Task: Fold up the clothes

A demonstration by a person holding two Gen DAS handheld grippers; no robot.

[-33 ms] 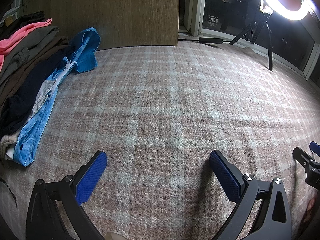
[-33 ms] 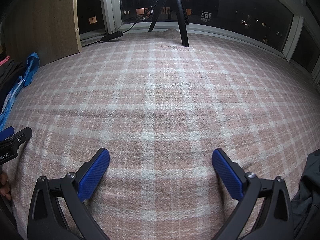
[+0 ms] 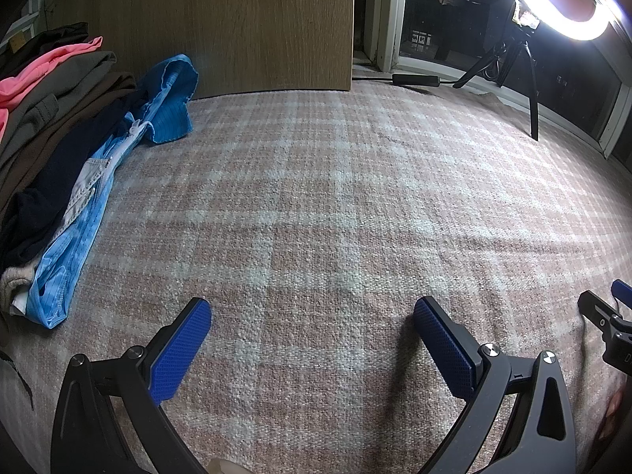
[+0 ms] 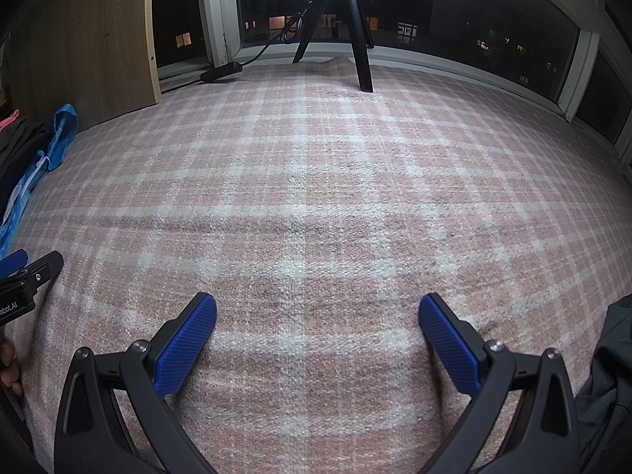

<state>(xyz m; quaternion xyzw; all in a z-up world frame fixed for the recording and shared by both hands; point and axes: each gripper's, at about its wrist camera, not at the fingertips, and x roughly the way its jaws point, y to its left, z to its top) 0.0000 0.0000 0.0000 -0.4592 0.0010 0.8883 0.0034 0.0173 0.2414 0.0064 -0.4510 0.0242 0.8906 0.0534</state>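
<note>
Clothes (image 3: 59, 150) lie in a heap at the far left edge of the plaid blanket (image 3: 335, 205), well apart from both tools and up-left of the left tool (image 3: 312, 312). That left tool has its blue pads (image 3: 179, 351) spread wide, released, with nothing between them but bare blanket; it hangs over the cloth pointing steeply down, and whether the tips touch the blanket cannot be told. The right tool (image 4: 318, 308) is likewise fully spread and grasps nothing, with only blanket between its pads (image 4: 450, 347). The two tools sit side by side: the right one's tip shows at the right edge of the left wrist view, the left one's tip at the left edge of the right wrist view. Nearest the left tool in the heap is a light blue garment (image 3: 79, 213), stretched along the blanket's edge; behind it lie dark, brown, grey and pink (image 3: 35, 75) pieces. A dark grey cloth (image 4: 608, 375) lies just beside the right tool, at its right. Farther off stand a wooden panel (image 3: 237, 23), a tripod (image 4: 351, 19) on the blanket's far edge, a lit ring light (image 3: 568, 12) and dark windows (image 4: 474, 8)
</note>
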